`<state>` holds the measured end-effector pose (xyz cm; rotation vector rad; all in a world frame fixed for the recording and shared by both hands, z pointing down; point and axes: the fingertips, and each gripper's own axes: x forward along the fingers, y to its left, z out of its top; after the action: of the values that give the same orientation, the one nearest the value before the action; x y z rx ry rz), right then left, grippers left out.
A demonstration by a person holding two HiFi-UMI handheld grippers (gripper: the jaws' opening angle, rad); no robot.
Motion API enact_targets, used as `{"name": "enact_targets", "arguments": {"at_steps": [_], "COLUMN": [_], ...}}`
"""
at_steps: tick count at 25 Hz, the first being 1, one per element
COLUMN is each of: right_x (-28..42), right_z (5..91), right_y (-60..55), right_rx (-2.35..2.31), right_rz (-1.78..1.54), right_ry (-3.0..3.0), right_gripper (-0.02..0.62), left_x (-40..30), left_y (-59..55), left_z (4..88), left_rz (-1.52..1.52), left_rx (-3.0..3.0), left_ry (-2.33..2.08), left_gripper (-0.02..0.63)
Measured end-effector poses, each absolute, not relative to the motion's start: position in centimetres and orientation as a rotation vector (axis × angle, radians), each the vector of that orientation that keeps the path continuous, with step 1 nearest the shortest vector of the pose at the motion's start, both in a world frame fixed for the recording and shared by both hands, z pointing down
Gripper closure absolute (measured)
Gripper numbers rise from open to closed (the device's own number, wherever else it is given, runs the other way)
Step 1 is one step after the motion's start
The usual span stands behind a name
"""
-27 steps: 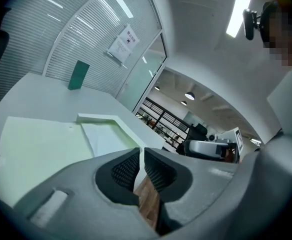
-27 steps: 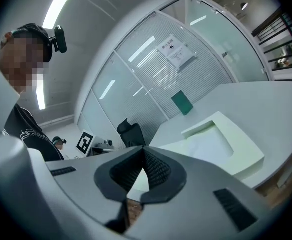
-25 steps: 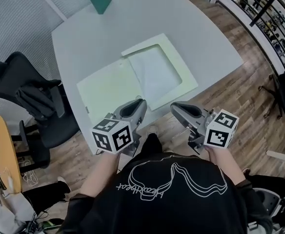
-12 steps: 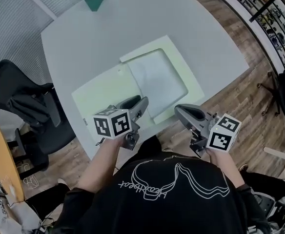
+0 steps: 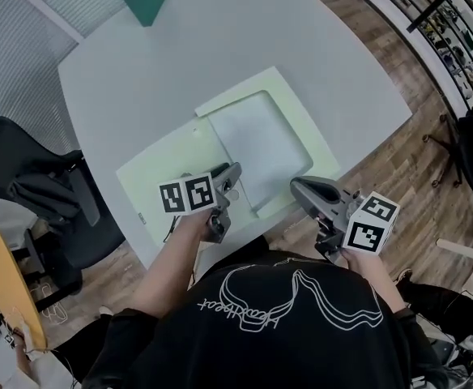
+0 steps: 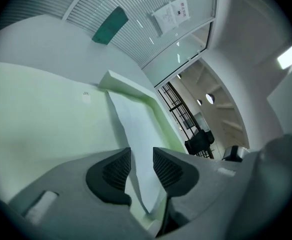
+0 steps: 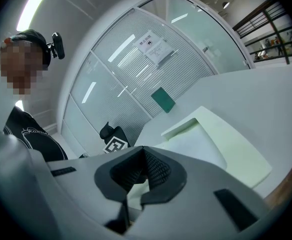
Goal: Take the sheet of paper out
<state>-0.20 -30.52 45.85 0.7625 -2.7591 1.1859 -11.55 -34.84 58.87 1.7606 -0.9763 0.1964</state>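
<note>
L-hand tongs [image 5: 232,177] tilted down over sheet [image 5: 257,144] edge, just opened, empty.

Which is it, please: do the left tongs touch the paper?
Cannot tell: in the left gripper view the paper lies between the left tongs, which have just been opening, with neither contact nor gap plain.

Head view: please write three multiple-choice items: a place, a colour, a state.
1. Where lies the sheet of paper? A inside the open folder B beside it C under it
2. The folder's colour? A red B pale green C black
3. The left gripper's jaws? A apart B shut on the paper C shut on the folder
1 A: it fills the folder's right half. 2 B: both halves are pale green. 3 A: they have just been opening, nothing gripped between them.
</note>
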Motion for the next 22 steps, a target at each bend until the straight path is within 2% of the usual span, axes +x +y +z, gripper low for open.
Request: {"name": "enact_targets", "arguments": {"at_steps": [22], "right_x": [-0.1], "right_z": [46.5], "right_y": [-30.8], "right_rx": [0.838], "right_rz": [1.183], "right_ry": [-2.728], "right_gripper": [0.586], "left_x": [-10.6], "left_y": [-36.9], "left_z": [61.6], "left_rz": [0.105], "left_rx": [1.631], "left_ry": [-0.850], "left_gripper": [0.480]}}
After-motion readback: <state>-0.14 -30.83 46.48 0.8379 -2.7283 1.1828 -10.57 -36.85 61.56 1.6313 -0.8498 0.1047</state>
